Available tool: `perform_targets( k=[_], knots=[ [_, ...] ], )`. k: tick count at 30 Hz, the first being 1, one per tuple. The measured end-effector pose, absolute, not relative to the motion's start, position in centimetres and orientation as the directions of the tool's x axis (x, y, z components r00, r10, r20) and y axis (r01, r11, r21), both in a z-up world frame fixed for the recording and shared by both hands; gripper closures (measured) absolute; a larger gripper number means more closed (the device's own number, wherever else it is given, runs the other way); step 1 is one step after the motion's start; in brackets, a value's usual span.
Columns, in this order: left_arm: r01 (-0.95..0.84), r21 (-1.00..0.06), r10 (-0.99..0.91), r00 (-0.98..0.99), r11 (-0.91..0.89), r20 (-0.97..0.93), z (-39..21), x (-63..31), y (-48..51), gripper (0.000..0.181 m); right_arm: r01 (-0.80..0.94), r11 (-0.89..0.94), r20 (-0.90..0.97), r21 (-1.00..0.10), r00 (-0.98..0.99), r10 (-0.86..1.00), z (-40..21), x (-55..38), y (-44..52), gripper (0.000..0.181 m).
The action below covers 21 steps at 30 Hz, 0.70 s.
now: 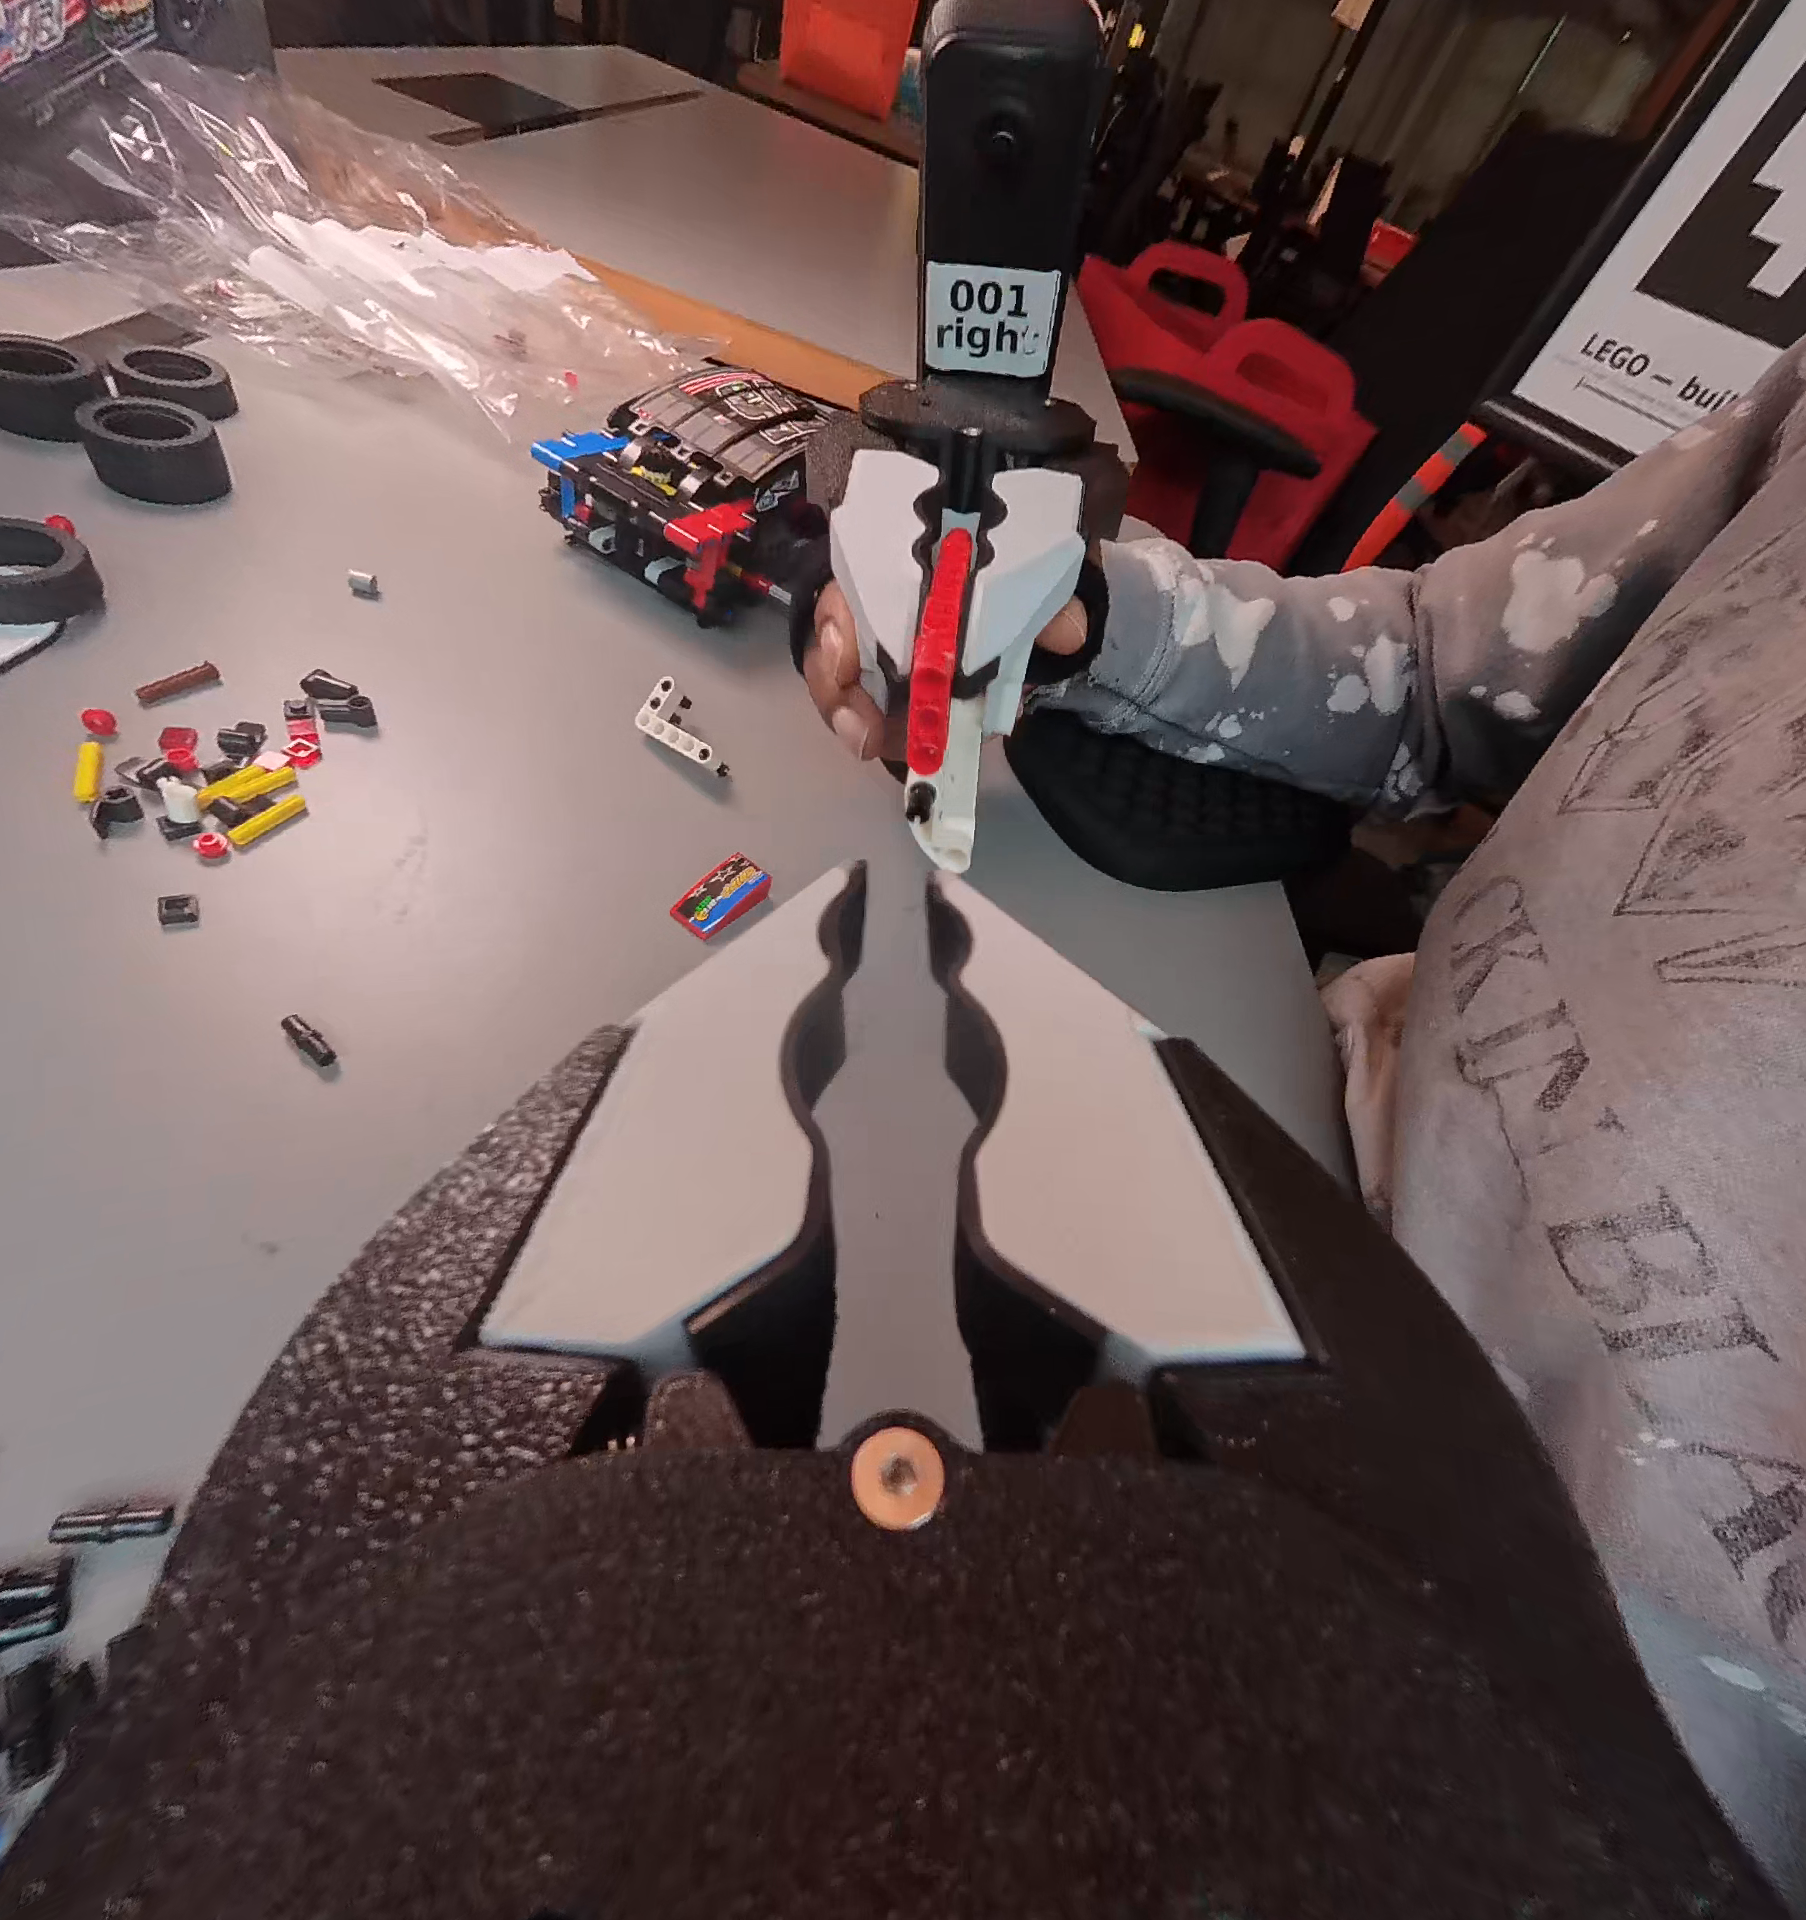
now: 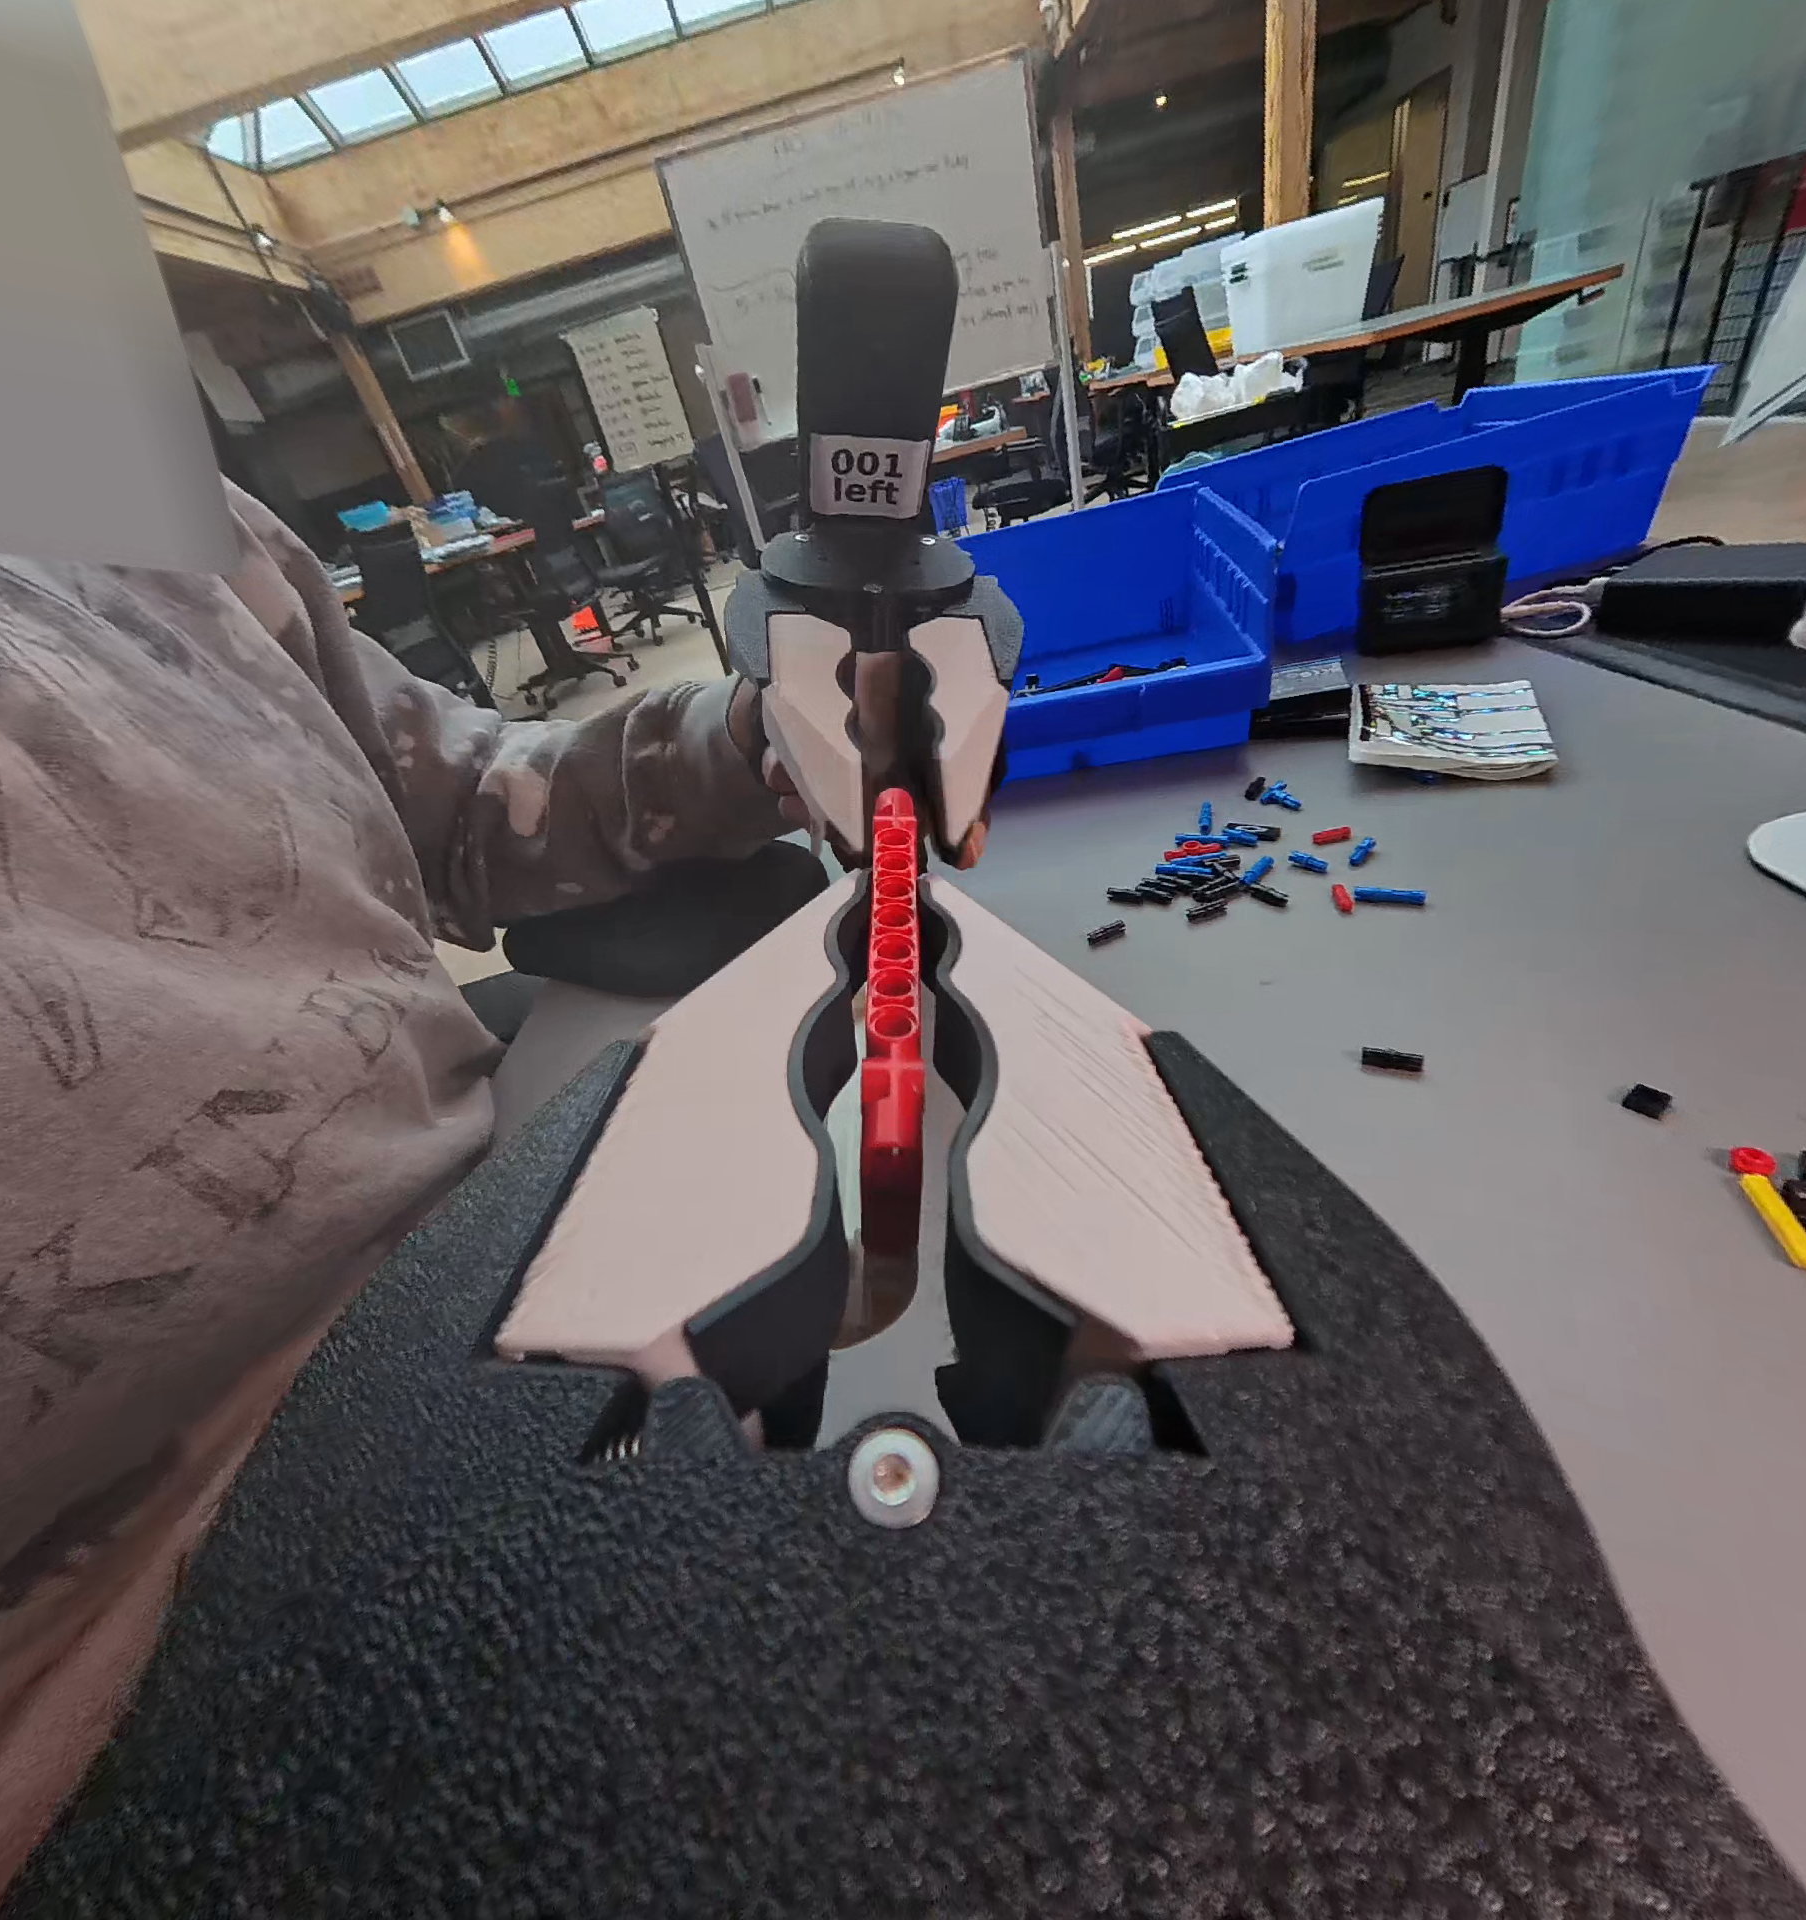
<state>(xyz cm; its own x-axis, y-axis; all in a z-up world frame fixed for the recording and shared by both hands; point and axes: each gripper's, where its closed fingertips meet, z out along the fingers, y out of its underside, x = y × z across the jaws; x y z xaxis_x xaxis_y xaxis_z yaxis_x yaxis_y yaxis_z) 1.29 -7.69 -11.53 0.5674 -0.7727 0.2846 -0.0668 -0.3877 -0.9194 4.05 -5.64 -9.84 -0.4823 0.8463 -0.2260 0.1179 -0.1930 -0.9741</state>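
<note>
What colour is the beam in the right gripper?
Red beam, with a white piece attached; clearest in the right wrist view.

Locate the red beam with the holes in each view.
Left wrist view: red beam upper centre, clamped in the far right gripper, white piece attached below.
Right wrist view: red beam centre, between this gripper's own fingers, pointing away.
Shared landmark: grey table.
</note>
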Motion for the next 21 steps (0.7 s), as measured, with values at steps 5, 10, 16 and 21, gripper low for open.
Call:
perform_targets(
  k=[5,10,16,21],
  knots=[
    [-0.069,-0.909,-0.792,0.52,-0.411,0.319,-12.0,2.9,-8.1,0.171,0.143,-0.173,-0.222,-0.974,-0.508,0.832,-10.4,3.5,-6.7,0.175],
    [-0.093,-0.907,-0.792,0.53,-0.41,0.303,-12.2,3.0,-8.1,0.179,0.145,-0.172,-0.223,-0.974,-0.513,0.829,-10.5,3.5,-6.9,0.175],
    [-0.111,-0.916,-0.799,0.536,-0.386,0.272,-11.5,2.6,-8.3,0.179,0.16,-0.121,-0.189,-0.98,-0.53,0.827,-10.7,3.7,-7.1,0.175],
    [-0.094,-0.913,-0.8,0.523,-0.398,0.295,-11.5,2.7,-8.4,0.18,0.177,-0.13,-0.207,-0.976,-0.542,0.815,-10.8,3.8,-7.2,0.174]
  ],
)
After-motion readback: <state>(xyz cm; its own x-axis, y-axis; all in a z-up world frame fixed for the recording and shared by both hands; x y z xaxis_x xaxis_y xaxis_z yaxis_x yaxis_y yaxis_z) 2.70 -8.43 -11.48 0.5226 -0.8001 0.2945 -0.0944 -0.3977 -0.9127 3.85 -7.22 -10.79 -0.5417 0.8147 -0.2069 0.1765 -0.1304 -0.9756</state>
